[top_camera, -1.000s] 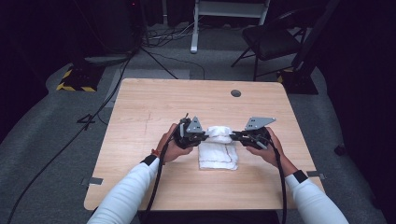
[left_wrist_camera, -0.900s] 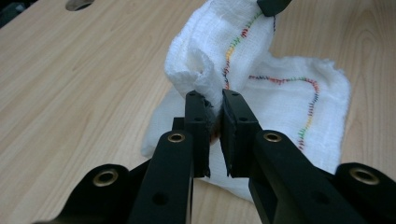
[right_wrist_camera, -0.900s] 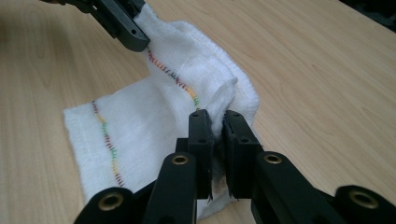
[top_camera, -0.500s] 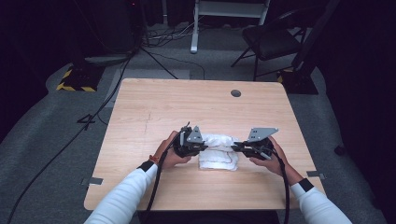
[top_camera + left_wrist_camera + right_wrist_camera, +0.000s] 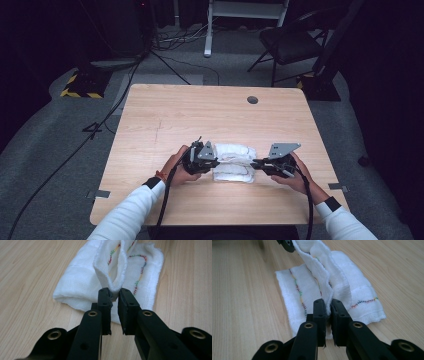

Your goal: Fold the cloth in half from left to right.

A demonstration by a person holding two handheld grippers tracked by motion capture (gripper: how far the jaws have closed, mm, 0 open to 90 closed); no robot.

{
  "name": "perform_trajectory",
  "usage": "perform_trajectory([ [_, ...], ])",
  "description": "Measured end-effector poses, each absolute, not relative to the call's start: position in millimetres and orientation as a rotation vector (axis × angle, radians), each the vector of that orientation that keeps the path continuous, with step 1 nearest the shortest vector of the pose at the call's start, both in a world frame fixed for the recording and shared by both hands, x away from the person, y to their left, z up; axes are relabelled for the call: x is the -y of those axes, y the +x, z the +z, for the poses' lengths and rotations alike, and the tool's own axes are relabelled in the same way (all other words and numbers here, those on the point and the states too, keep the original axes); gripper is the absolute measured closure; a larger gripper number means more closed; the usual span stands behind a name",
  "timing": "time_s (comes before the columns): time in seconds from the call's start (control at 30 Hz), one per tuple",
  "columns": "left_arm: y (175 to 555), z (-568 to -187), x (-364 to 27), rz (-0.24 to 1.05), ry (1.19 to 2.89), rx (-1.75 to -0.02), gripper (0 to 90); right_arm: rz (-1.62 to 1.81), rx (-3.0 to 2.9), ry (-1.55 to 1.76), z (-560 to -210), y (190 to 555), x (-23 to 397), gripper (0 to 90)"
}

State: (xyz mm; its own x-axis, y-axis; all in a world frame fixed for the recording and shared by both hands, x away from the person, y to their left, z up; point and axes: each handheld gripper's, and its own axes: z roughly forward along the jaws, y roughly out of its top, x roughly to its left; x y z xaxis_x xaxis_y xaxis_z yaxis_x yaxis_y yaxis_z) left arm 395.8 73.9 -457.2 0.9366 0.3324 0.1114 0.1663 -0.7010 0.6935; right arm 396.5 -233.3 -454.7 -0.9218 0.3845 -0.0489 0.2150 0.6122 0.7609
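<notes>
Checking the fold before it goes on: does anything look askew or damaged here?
Nothing damaged. The cloth lies partly folded on the table, and each gripper, left and right, pinches one end of its raised top edge. That edge runs wavy between them, not taut.

Light wooden table [image 5: 165,120], rectangular, visible grain, standing on grey carpeted floor [image 5: 45,150]. Round dark grommet hole [image 5: 252,100] near far edge, right of centre. Folded white cloth [image 5: 235,172] with multicoloured stitching lies on the near half, roughly centred; one hemmed edge raised off the lower layers.
</notes>
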Motion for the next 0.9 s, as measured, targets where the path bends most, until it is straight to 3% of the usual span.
perform_trajectory([
  [0.43, 384, -464, -73, 0.282, 2.411, -0.301, 81.9, 1.147, -2.695, 0.441, -466, 384, 230, 88.0],
  [0.9, 375, -475, -75, 0.250, 2.450, -0.275, 83.9, 1.130, -2.690, 0.480, -474, 377, 234, 85.0],
])
